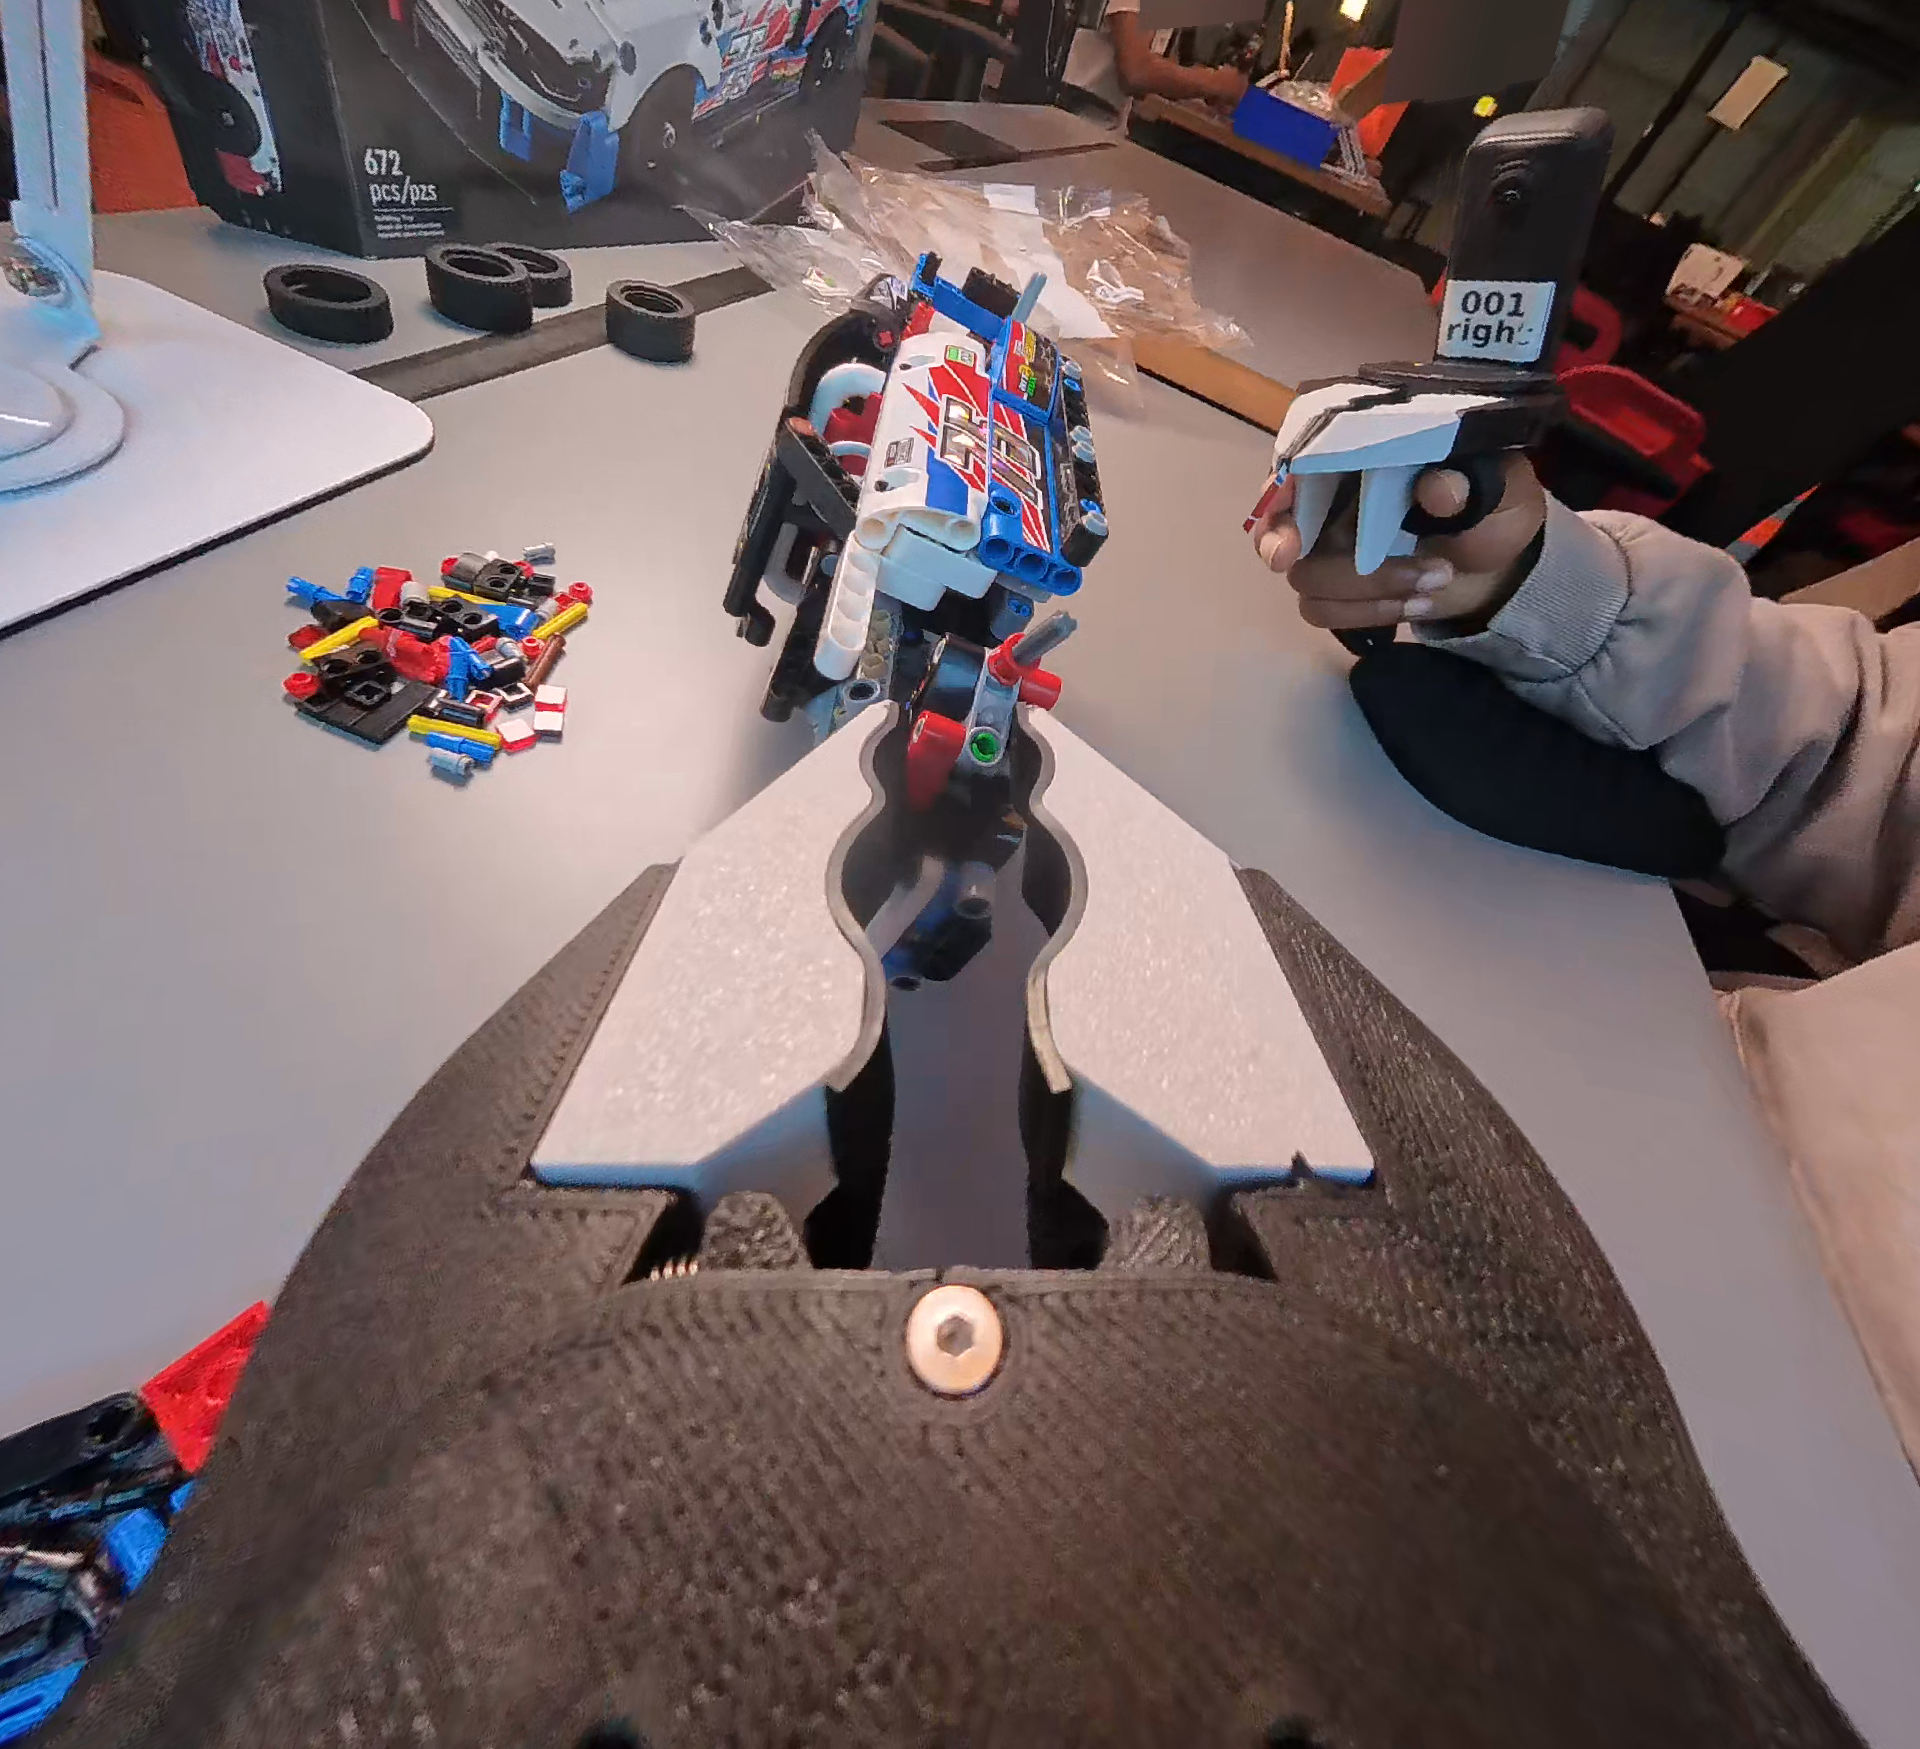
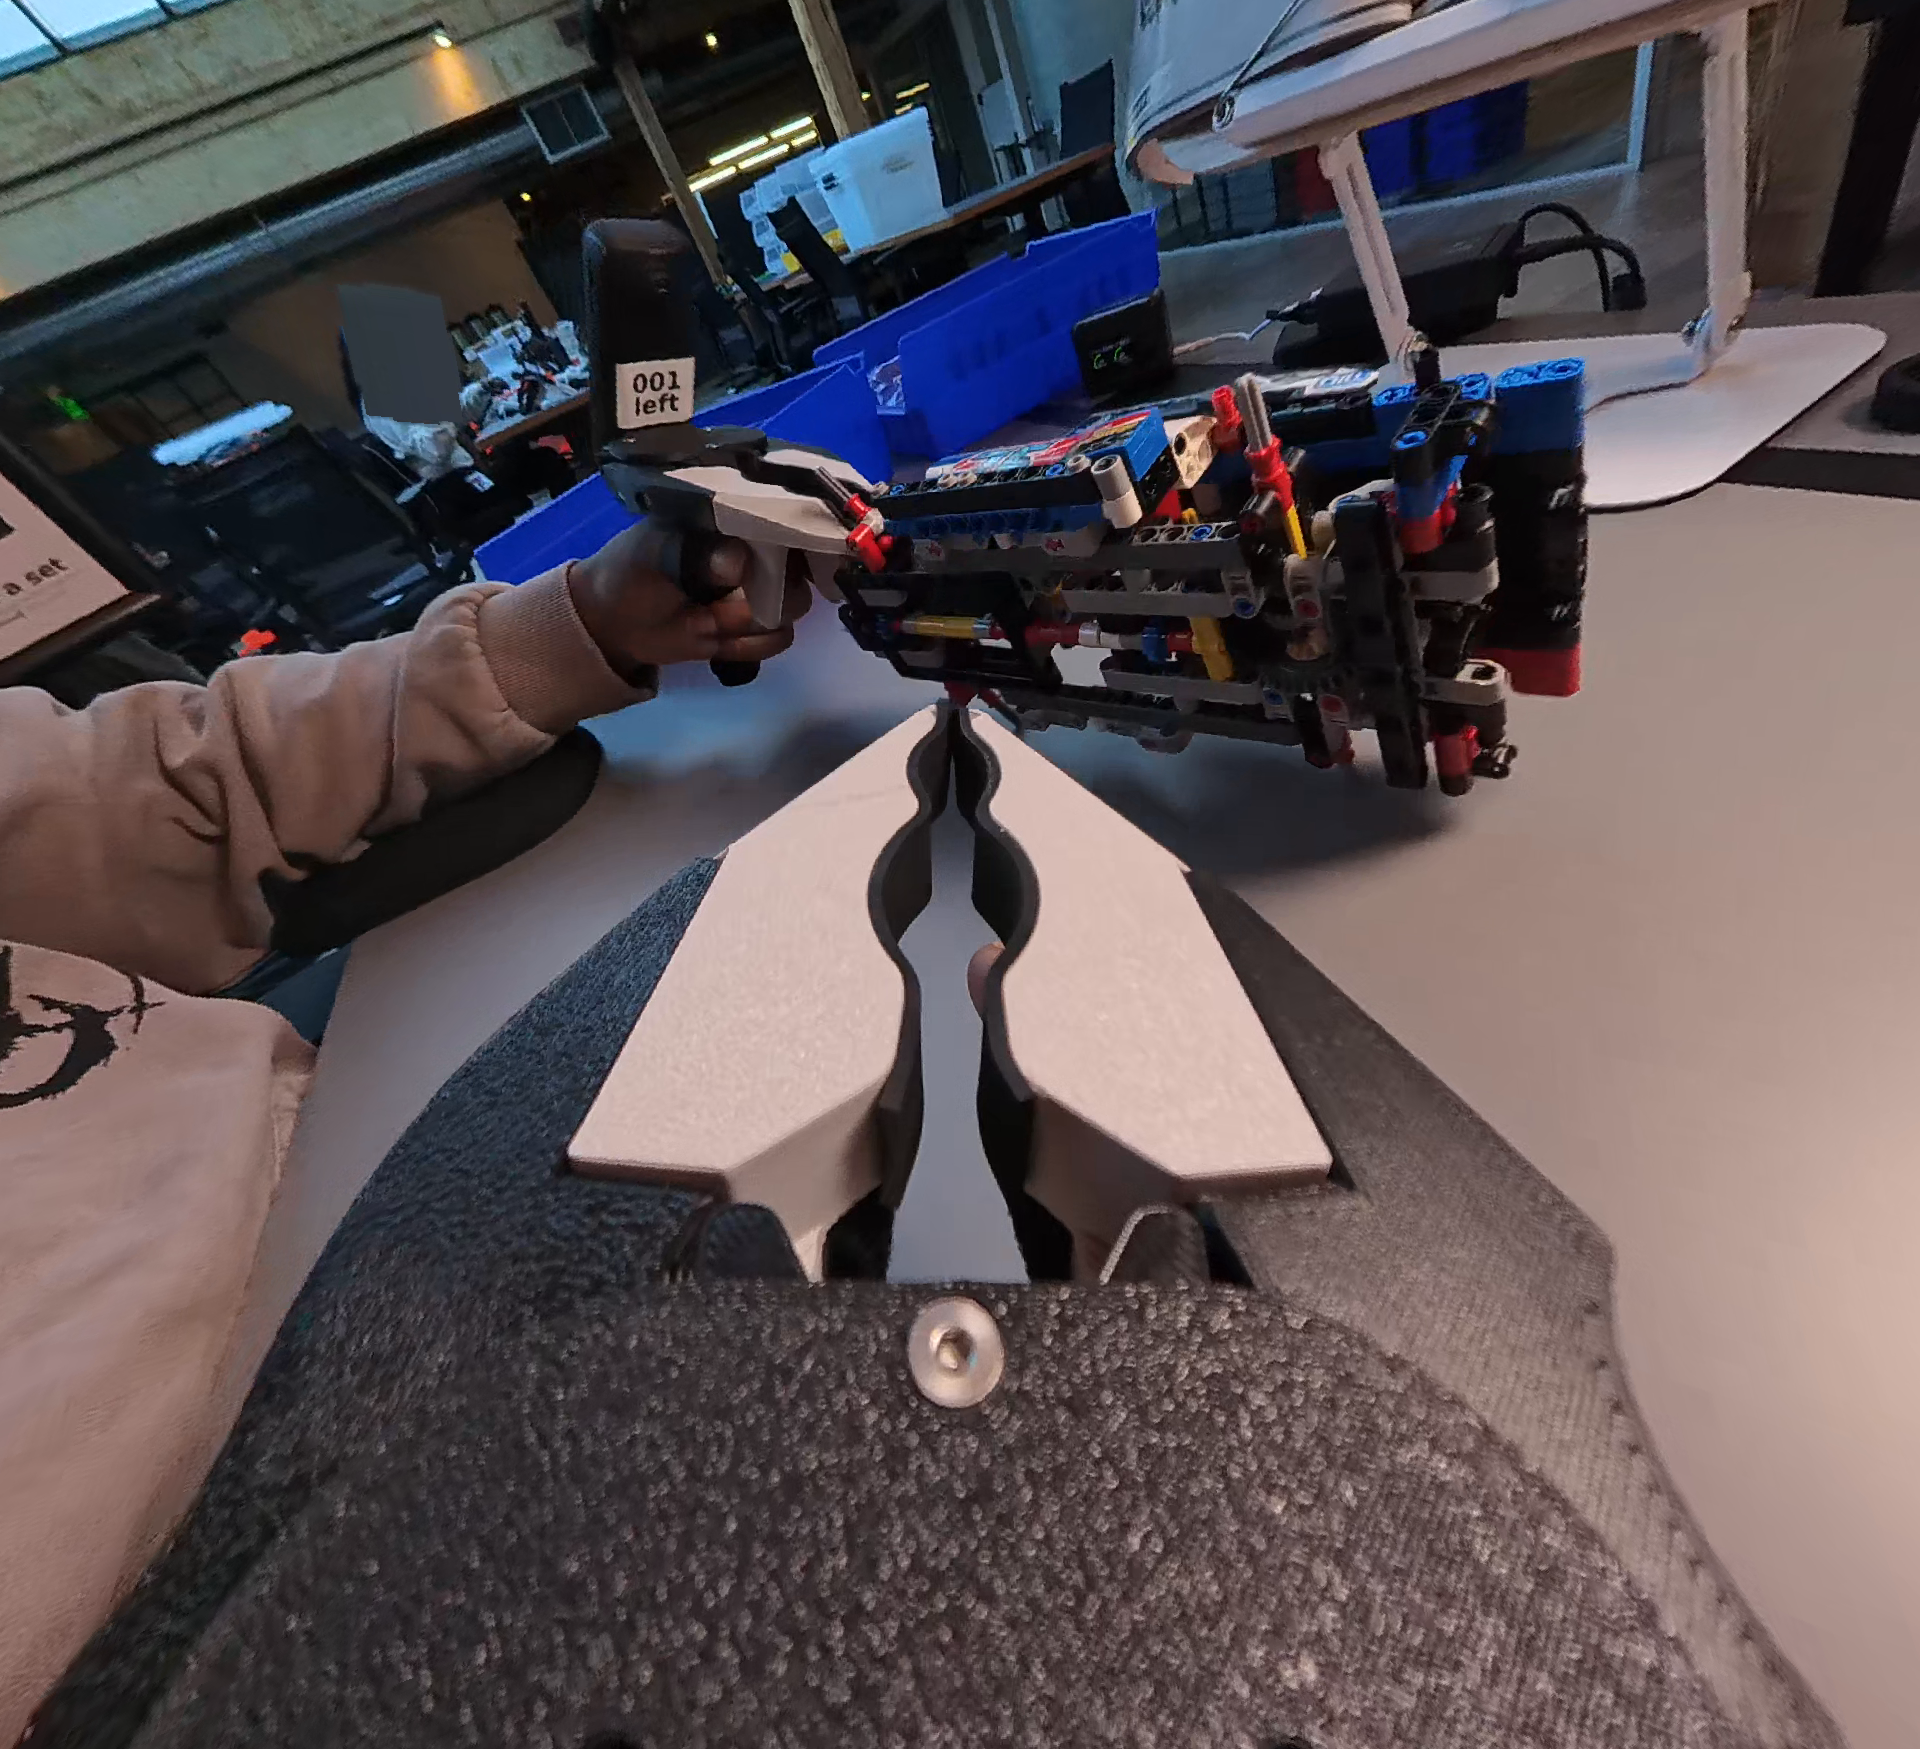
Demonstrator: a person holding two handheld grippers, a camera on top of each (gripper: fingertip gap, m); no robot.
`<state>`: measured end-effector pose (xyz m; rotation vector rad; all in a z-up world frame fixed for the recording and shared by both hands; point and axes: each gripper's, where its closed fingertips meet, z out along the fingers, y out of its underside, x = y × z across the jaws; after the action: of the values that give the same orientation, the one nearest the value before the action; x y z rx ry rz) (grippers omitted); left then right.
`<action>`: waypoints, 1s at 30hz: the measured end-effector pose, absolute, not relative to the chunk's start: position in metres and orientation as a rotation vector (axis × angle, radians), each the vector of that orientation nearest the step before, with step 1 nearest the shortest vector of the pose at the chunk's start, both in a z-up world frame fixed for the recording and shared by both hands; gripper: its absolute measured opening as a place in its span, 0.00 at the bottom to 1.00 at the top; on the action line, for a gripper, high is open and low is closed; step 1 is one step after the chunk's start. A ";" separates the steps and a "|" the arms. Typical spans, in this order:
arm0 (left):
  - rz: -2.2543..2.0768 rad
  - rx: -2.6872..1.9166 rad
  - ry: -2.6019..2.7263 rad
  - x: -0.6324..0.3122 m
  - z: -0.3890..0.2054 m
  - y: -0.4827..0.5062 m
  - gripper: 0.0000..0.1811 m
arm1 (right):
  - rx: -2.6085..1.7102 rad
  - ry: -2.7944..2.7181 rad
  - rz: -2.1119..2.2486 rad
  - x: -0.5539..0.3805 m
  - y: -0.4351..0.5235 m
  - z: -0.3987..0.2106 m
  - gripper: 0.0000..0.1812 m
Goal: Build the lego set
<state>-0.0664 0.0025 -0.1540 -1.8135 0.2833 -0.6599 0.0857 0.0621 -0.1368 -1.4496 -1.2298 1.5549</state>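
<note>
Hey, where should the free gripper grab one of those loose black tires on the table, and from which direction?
Take the rightmost black tire across its outer tread, coming down from above. It lies flat with its hole up and stands apart from the others.

Glossy plastic car model (image 1: 935,473), matt grey table (image 1: 312,972), crinkled clear bags (image 1: 997,234)

White stand base (image 1: 156,452) left on the grey table (image 1: 208,972); blue bins (image 2: 997,338) behind.

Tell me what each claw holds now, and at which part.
The left claw holds the half-built car by its near end. The right claw is shut on a small red piece, held at its tip.
</note>
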 end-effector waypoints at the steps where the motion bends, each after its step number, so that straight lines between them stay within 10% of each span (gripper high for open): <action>1: -0.669 -1.813 0.276 -0.069 -0.154 0.004 0.09 | -1.429 -1.219 1.551 0.085 0.067 -0.132 0.00; 30: -0.718 -1.740 0.329 -0.067 -0.152 0.004 0.09 | -1.376 -0.883 1.397 0.029 0.215 -0.124 0.00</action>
<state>-0.0672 0.0041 -0.1521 -1.7403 0.3289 -0.7179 0.0286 0.2155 -0.1239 -1.3761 -0.8831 1.3970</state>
